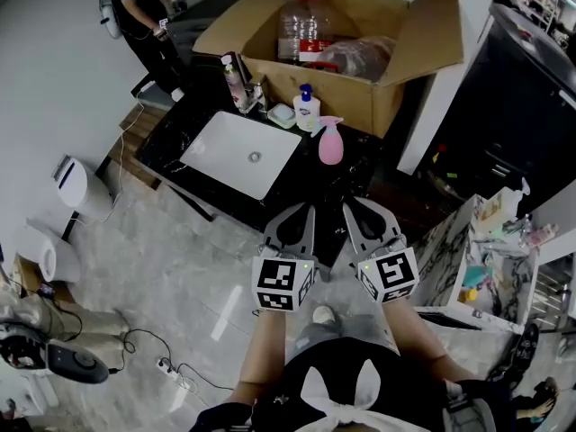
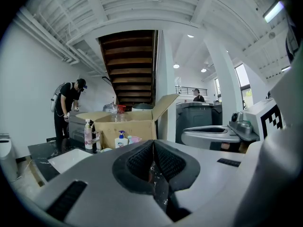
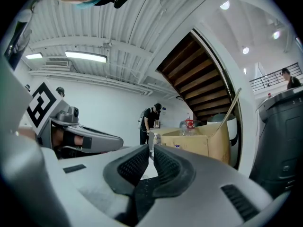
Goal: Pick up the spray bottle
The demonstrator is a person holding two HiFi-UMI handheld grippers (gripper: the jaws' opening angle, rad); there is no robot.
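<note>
Head view: both tongs closed and empty, spray bottle on the bench.
Left tongs (image 1: 303, 210) and right tongs (image 1: 353, 207) sit side by side at centre frame, jaws together on nothing. The pink spray bottle (image 1: 330, 142) stands upright on the black bench (image 1: 301, 183) above them, just right of the sink (image 1: 238, 151), below the box (image 1: 360, 97).

Black counter (image 1: 175, 147) with white sink (image 1: 238, 154) lies just beyond the fingers (image 1: 297, 226); a pink spray bottle (image 1: 330, 142) stands nearest them, a pump bottle (image 1: 307, 111) and open box (image 1: 355, 97) farther beyond
</note>
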